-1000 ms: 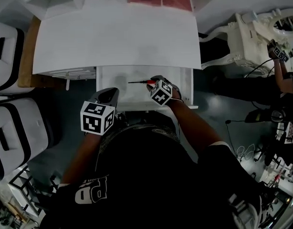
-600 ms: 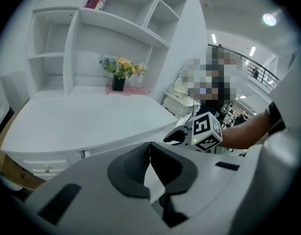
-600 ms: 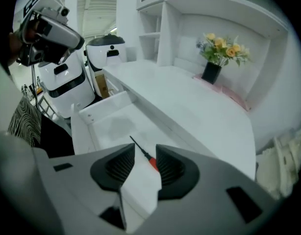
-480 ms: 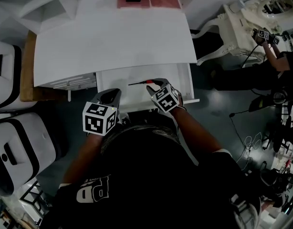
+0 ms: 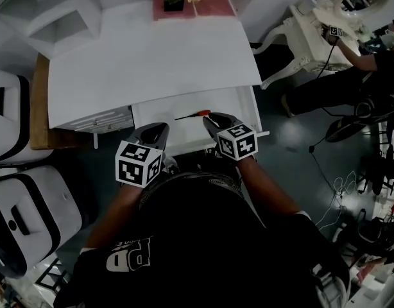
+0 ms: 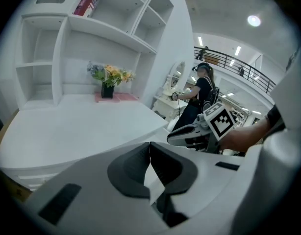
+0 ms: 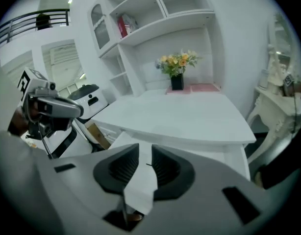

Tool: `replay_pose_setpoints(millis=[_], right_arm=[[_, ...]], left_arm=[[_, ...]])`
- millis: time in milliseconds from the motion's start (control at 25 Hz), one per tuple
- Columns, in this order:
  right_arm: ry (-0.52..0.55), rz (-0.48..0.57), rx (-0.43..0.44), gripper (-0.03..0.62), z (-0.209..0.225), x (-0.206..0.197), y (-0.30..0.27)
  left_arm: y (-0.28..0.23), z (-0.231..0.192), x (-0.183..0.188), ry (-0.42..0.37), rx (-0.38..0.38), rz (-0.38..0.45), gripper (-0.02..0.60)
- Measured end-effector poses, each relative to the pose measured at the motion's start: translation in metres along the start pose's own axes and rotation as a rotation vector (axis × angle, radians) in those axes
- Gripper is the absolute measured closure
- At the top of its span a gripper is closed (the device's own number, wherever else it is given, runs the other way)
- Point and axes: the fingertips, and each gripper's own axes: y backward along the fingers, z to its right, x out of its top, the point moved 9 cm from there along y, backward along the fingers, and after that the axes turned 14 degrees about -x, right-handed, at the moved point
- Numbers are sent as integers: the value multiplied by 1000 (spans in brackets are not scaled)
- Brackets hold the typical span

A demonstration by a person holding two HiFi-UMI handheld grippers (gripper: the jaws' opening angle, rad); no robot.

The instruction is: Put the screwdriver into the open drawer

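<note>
The screwdriver [image 5: 192, 115], thin dark shaft and red handle, lies on the floor of the open white drawer [image 5: 242, 108] under the desk top. My right gripper [image 5: 215, 119] hovers just right of the handle and apart from it. Its jaws have just been closing, a gap is still between them and nothing is in it [image 7: 145, 153]. Through that gap a thin dark tip of the screwdriver [image 7: 147, 164] shows. My left gripper [image 5: 155, 132] hangs over the drawer's front left corner, its pads touching with nothing held [image 6: 150, 146].
The white desk top [image 5: 152, 56] carries a vase of flowers [image 5: 174, 2] at the back, with shelves [image 6: 67, 43] above. White padded seats [image 5: 11, 101] stand at the left. A person [image 5: 370, 76] works at a white dressing table [image 5: 312, 24] at the right.
My right gripper has lifted off the screwdriver, rolled, and drawn back toward the drawer's front. The screwdriver stays lying in the drawer. My left gripper rose slightly.
</note>
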Motion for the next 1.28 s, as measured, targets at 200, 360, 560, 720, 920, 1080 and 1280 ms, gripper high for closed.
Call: replay_pose_setpoints(millis=[200,360,560,720,920,1080,1280], right_arm=[[-52,82,-19,534,-7,10,28],[-67,134,-27,564,-12,17,44],[-89,199,-8,583,-12,20,56],[-132,232,38,583,-6,23,66],[-128,270,84,585,1,22,81],[-95,276,123,585,11,16,98],[-80,273,176,585,31,0,125]], left_arm=[[3,4,4,-29,-35,16,566],[5,7,6,-40,-53,23,566],[9,14,9,-44,-49,53,566],[11,23,12,-39,-27,89,566],[10,41,11,-25,9,128,566],[0,64,7,1,42,145,566],[-16,107,2,8,62,163,566]])
